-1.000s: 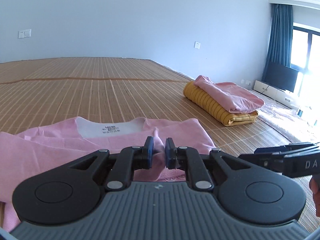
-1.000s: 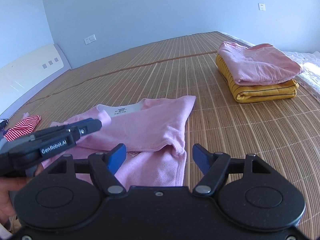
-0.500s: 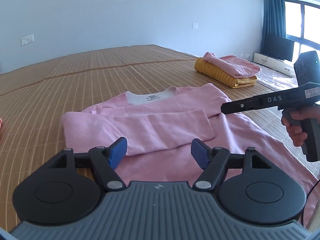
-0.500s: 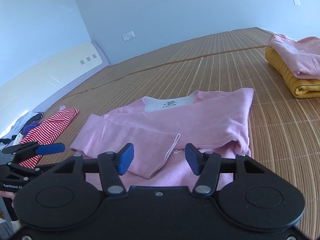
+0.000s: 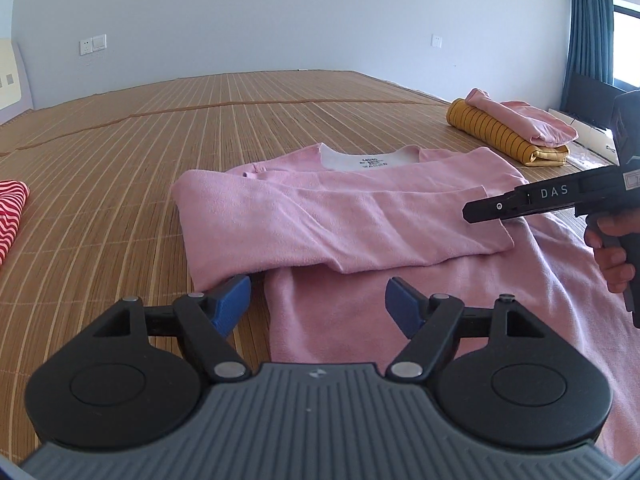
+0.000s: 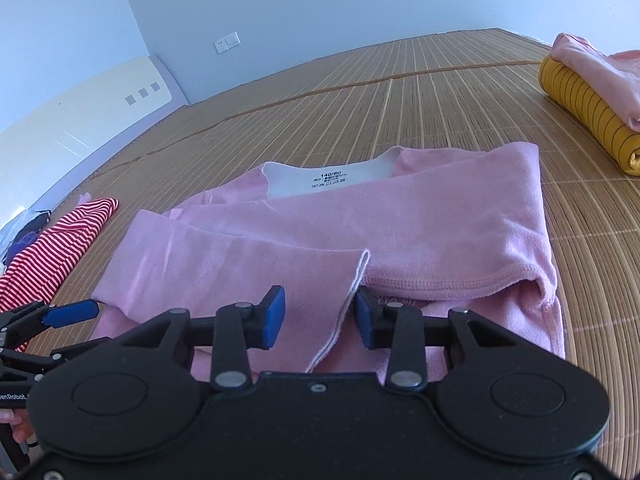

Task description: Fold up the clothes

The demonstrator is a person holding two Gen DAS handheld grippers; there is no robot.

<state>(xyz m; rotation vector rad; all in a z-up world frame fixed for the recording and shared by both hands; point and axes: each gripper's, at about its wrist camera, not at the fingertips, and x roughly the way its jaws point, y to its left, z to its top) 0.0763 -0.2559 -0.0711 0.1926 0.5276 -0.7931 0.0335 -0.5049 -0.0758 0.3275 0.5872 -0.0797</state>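
Note:
A pink long-sleeved top (image 5: 340, 224) (image 6: 400, 224) lies flat on the bamboo mat (image 5: 120, 168), collar and white size label away from me. Both sleeves are folded across its chest. My left gripper (image 5: 318, 306) hovers open over the top's lower left part, nothing between its blue pads. My right gripper (image 6: 320, 318) is open too, its pads either side of the folded sleeve's white-edged cuff (image 6: 356, 280) without pinching it. In the left wrist view the right gripper (image 5: 476, 212) comes in from the right over the sleeve, held by a hand (image 5: 612, 256).
A folded stack, pink garment on a yellow striped one (image 5: 508, 132) (image 6: 584, 96), sits on the mat at the far right. A red-and-white striped garment (image 5: 10, 212) (image 6: 56, 252) lies at the left. A window with blue curtains (image 5: 588, 24) stands beyond the stack.
My left gripper went from shut to open and pulled back from the top. The left sleeve now lies folded across the chest. My right gripper narrowed somewhat and moved in around the cuff.

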